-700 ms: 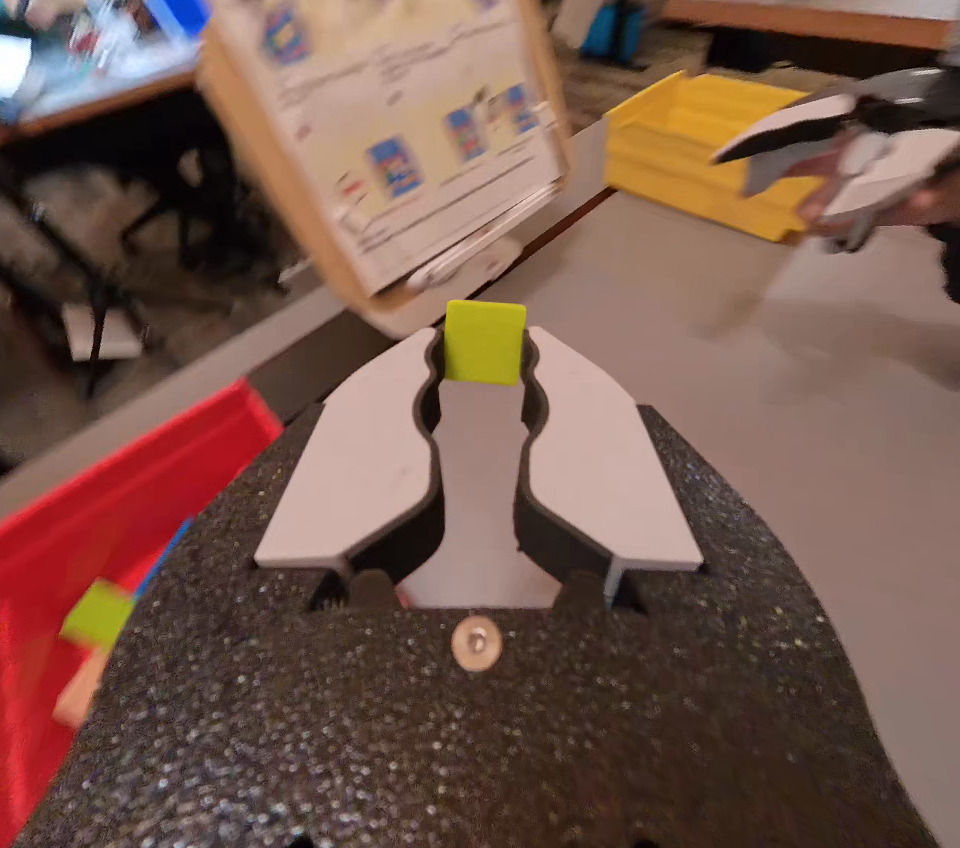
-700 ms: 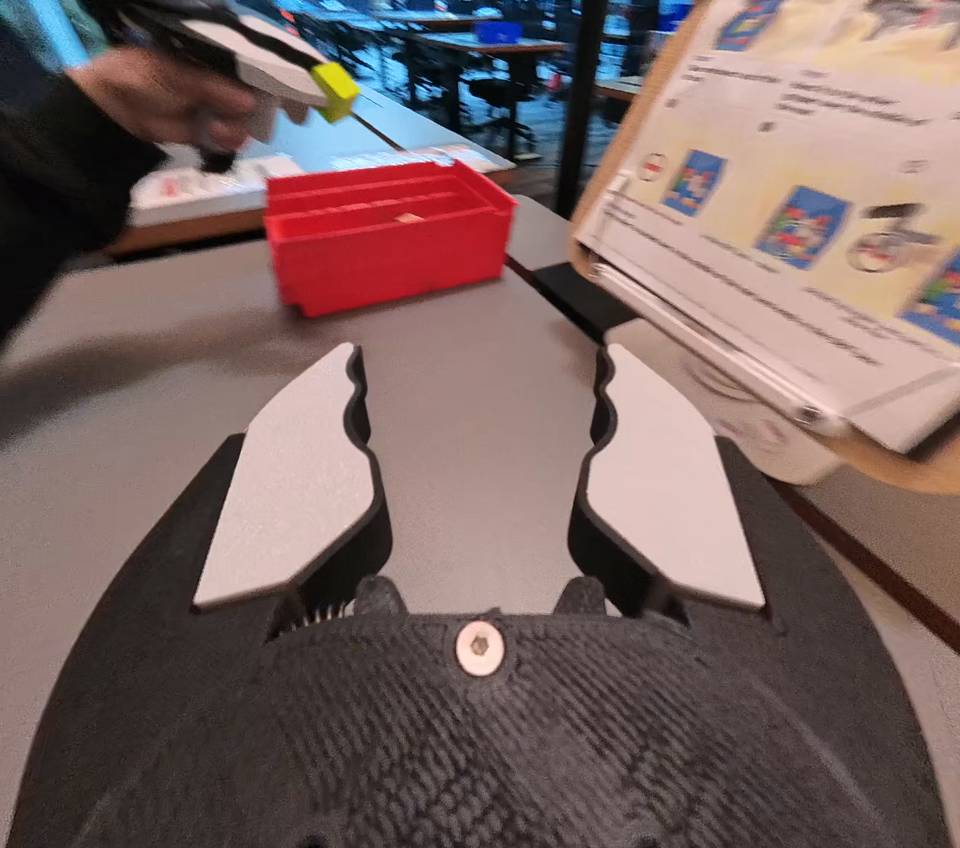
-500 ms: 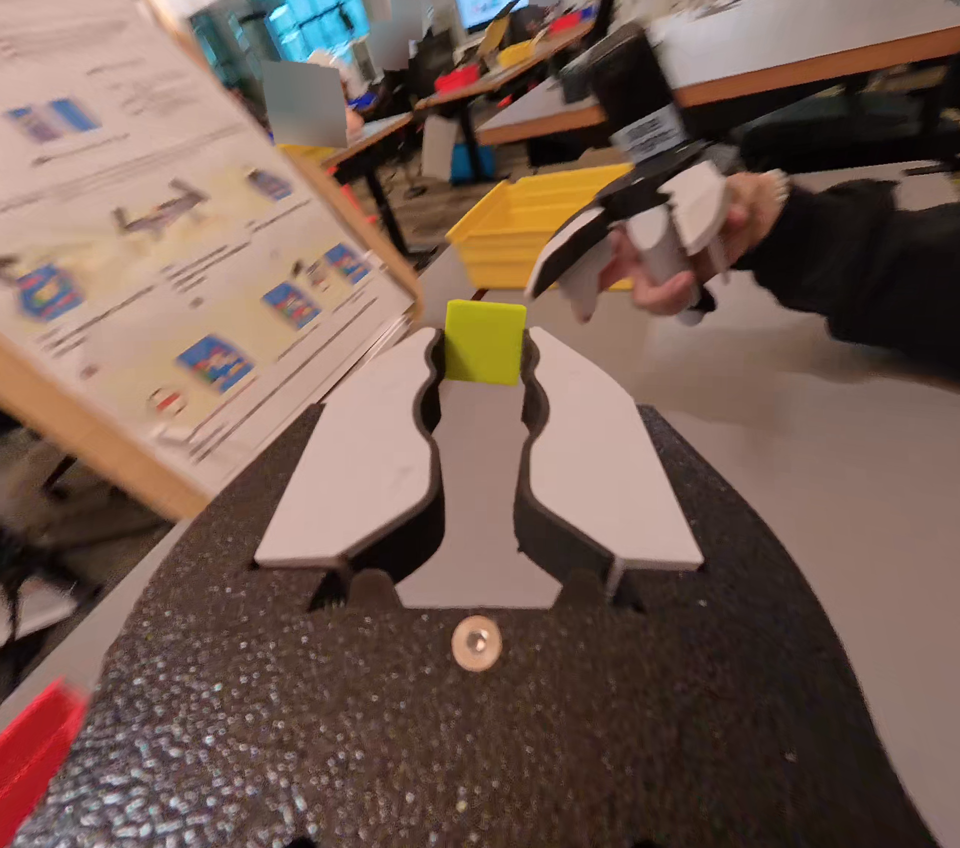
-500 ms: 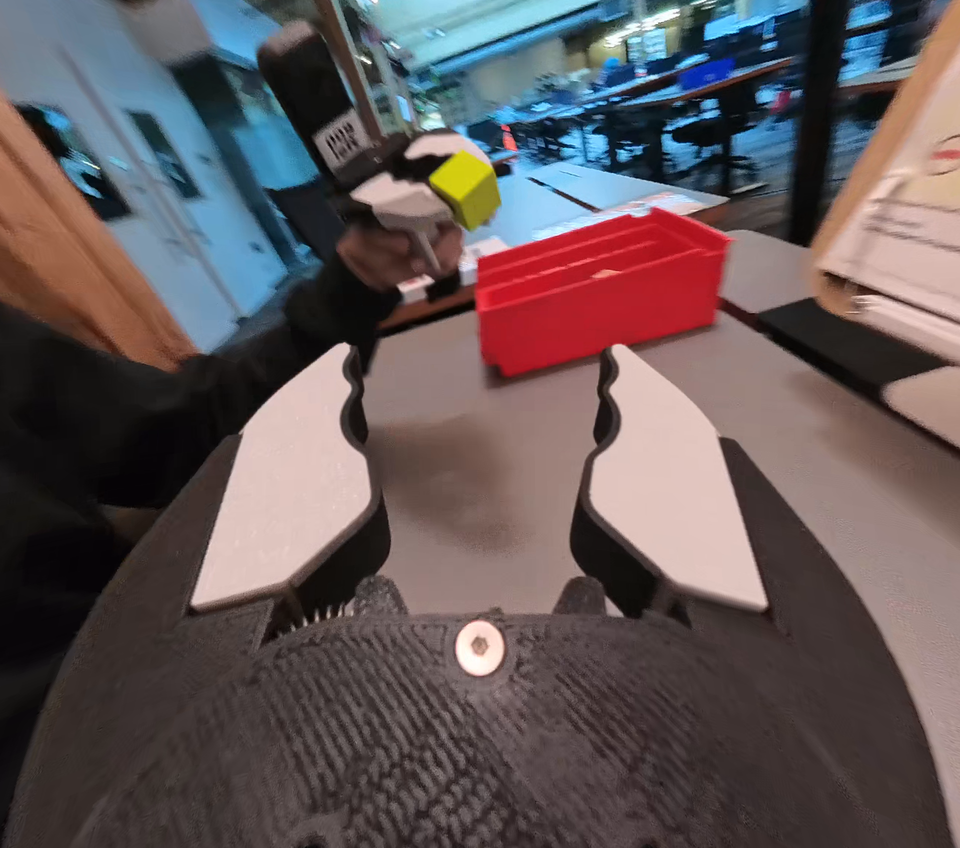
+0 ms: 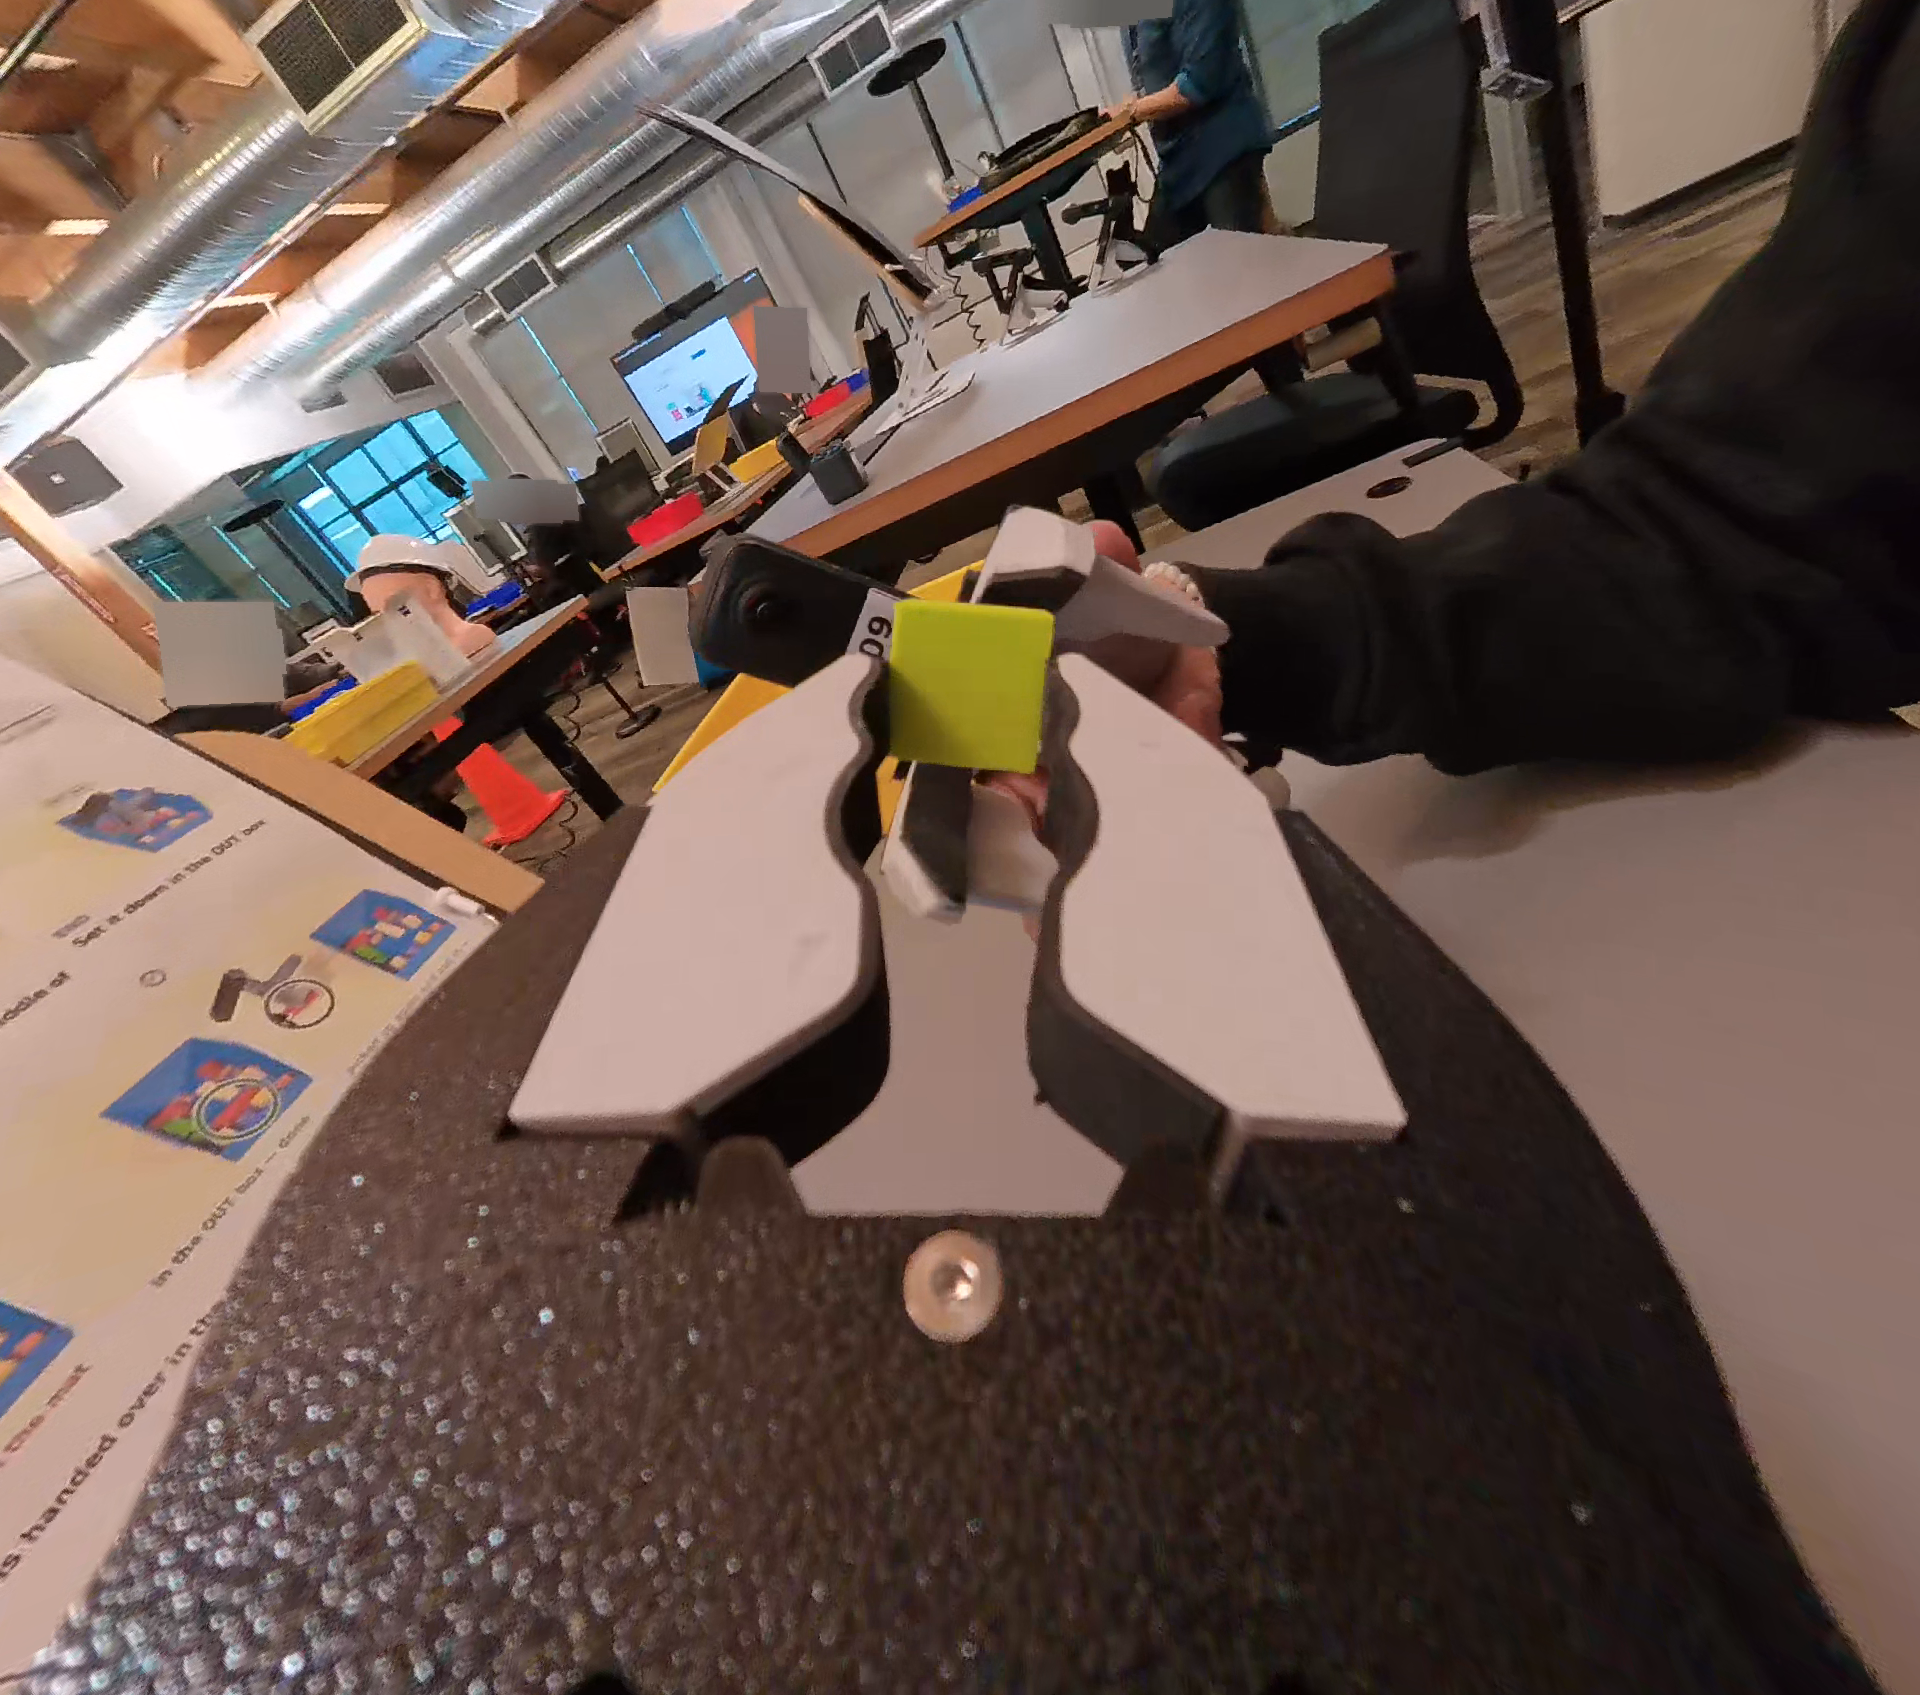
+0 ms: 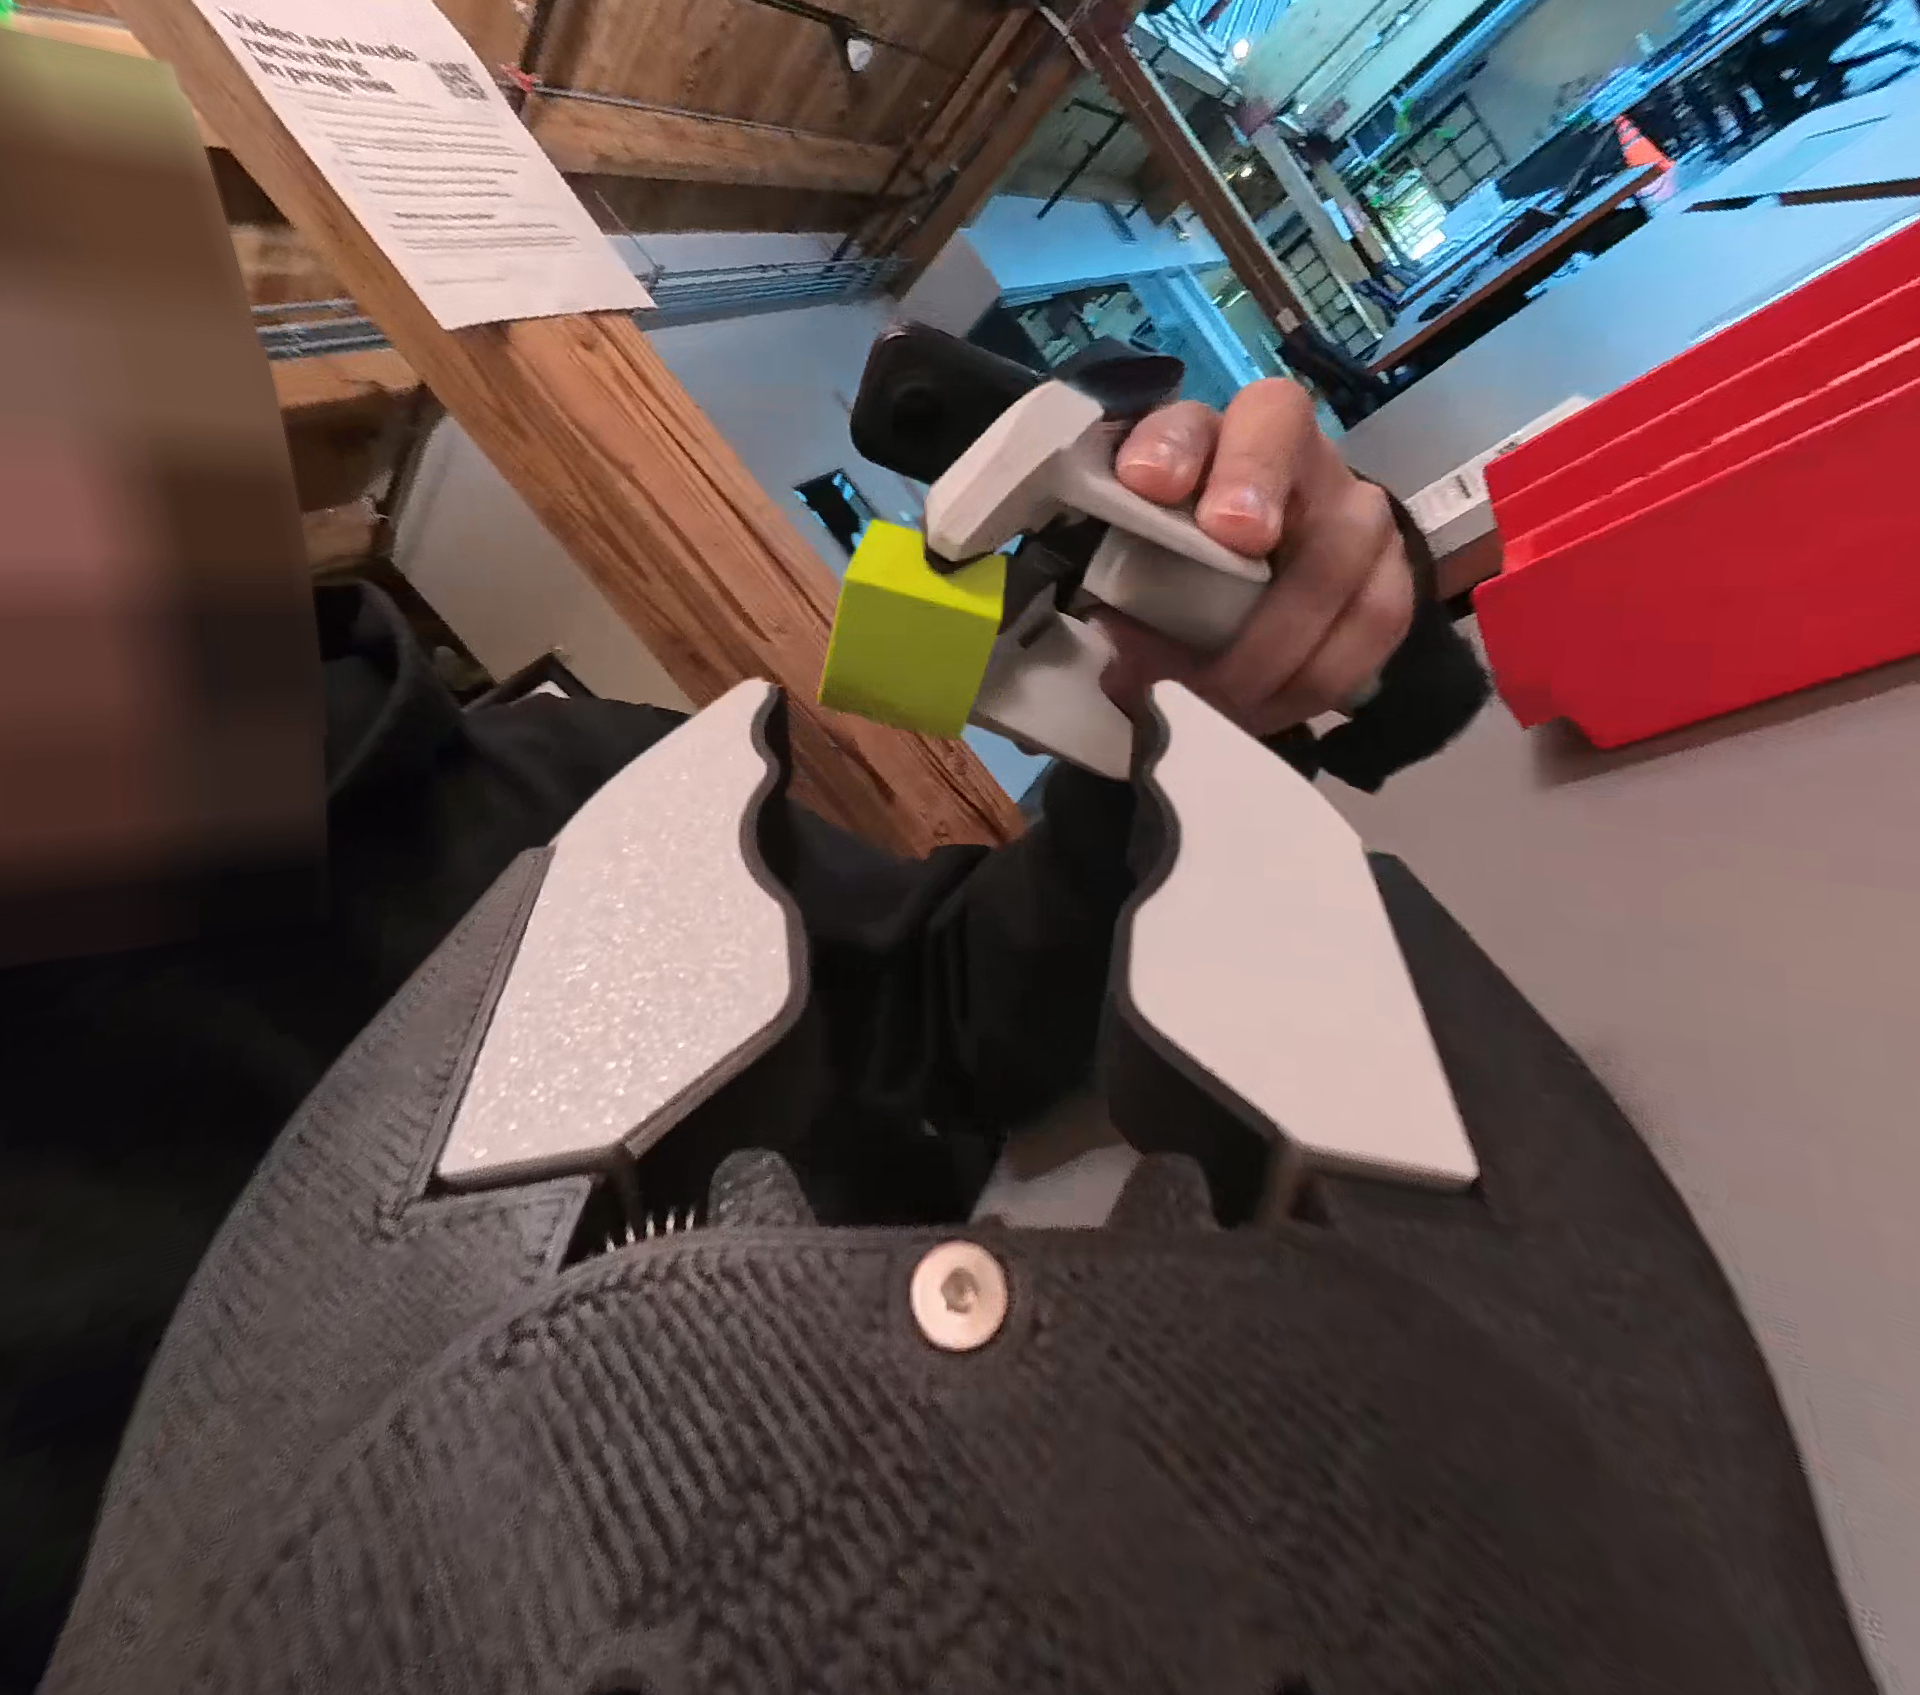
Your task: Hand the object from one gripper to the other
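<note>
Left tool [image 5: 966,710] grips the lime cube [image 5: 966,681]; right tool [image 6: 961,736] spread.

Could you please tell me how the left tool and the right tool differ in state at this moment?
The left tool is shut on a lime-green cube, its pads pressing opposite faces; the right tool holds nothing. The left tool's fingers stand narrow, cube-wide; the right tool's fingers stand wide apart, with the cube just beyond their tips, not touching them. Both share pale grey fingers on black bodies and face each other above the grey table.
</note>
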The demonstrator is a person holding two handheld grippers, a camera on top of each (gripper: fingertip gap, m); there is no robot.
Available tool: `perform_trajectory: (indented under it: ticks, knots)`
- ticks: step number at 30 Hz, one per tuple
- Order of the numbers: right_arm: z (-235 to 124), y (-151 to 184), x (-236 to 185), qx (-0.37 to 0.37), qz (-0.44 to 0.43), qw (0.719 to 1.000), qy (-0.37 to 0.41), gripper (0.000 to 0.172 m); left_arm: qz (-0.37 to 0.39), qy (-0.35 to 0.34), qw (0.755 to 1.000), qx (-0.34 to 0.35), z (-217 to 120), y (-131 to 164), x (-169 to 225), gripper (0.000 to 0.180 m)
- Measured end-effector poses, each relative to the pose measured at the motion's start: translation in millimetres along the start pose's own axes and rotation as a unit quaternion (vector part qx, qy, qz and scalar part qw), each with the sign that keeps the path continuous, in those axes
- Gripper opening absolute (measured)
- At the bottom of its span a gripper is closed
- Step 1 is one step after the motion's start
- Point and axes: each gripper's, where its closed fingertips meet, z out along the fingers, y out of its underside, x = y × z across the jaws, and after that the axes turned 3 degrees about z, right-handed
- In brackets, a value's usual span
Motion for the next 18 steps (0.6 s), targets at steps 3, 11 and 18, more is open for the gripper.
perform_trajectory:
  ticks: [3, 11, 18]
  knots:
    - [3, 2, 2, -0.001, 0.018, 1.0, -0.006, 0.059, 0.001, 0.009, 1.0, -0.005, 1, 5, 4, 0.027]
    - [4, -5, -2, 0.01, 0.04, 0.999, -0.022, 0.03, 0.008, -0.002, 1.0, -0.022, 2, 11, 3, 0.028]
    - [-29, -33, 8, 0.041, -0.031, 0.992, 0.117, 0.029, -0.03, -0.072, 0.995, -0.062, -1, 25, -16, 0.029]
